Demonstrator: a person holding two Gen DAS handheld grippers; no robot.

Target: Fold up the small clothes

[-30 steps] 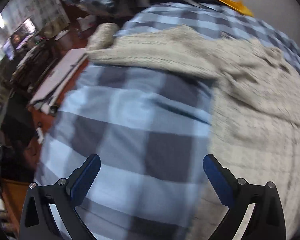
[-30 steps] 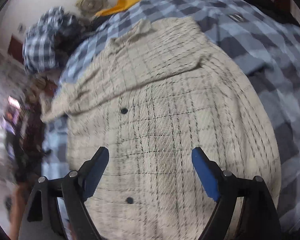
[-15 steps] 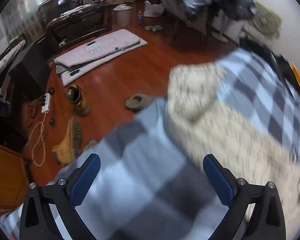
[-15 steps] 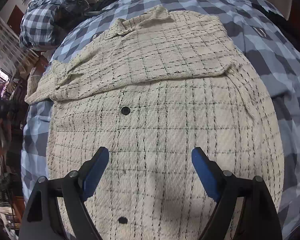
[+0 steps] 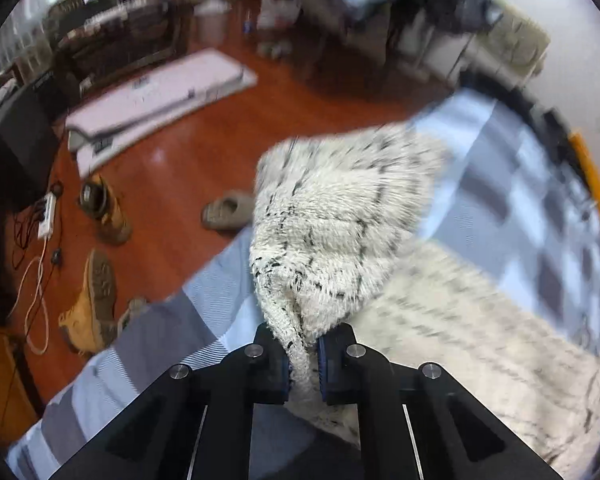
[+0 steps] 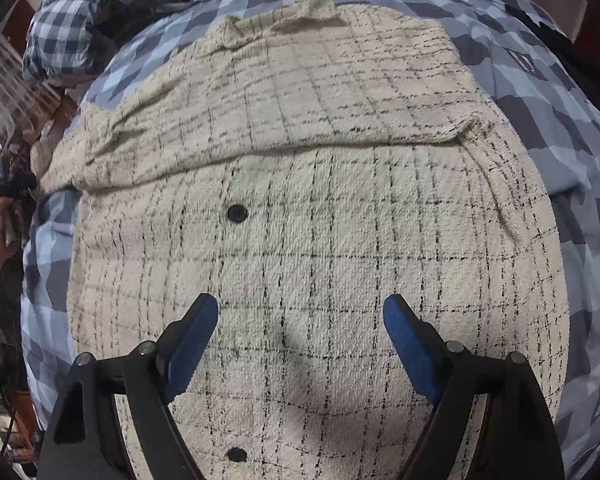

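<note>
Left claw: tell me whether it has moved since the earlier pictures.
Yes. The left claw swung from over the checked bedspread toward the bed's edge by the wooden floor; its jaws have just been closing and now pinch the cream shirt.

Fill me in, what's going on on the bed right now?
A person with a gripper in each hand is folding a cream checked shirt spread on a blue plaid bedspread. The left gripper has just closed on a bunched sleeve end at the bed's edge. The right gripper hovers open over the shirt's front, near its black buttons, holding nothing.
</note>
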